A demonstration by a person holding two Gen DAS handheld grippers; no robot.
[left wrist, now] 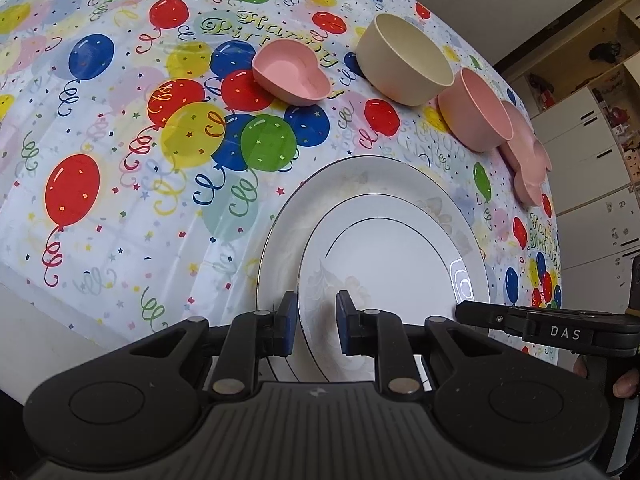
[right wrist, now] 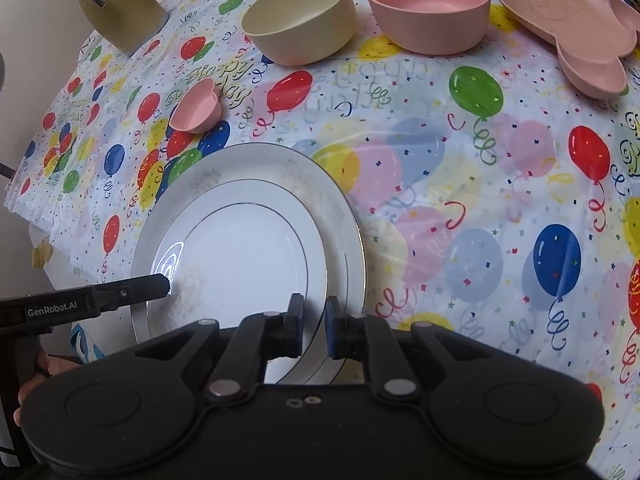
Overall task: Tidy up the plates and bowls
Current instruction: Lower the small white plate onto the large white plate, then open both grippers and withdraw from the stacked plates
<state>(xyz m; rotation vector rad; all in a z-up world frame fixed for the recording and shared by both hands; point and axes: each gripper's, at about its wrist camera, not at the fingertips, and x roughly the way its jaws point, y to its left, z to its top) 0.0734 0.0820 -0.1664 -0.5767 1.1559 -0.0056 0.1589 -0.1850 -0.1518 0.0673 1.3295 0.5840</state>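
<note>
A small white plate [left wrist: 392,264] [right wrist: 240,252] with a thin silver ring lies over a larger white plate [left wrist: 360,176] [right wrist: 248,160] on the balloon tablecloth. Whether the two plates touch I cannot tell. My left gripper [left wrist: 317,316] is shut on the small plate's left rim, and its tip shows in the right wrist view [right wrist: 160,284]. My right gripper [right wrist: 314,316] is shut on the opposite rim, seen from the side in the left wrist view [left wrist: 464,312]. Beyond the plates stand a pink heart-shaped bowl [left wrist: 292,76] [right wrist: 198,110], a cream bowl [left wrist: 404,60] [right wrist: 300,20] and a pink bowl [left wrist: 476,110] [right wrist: 428,8].
A pink lobed divided plate [left wrist: 524,156] [right wrist: 568,28] lies at the table's far right. A pale yellow jug [right wrist: 116,8] stands at the far left corner. The table edge [left wrist: 80,308] runs close on the left. White cabinets [left wrist: 580,140] stand behind the table.
</note>
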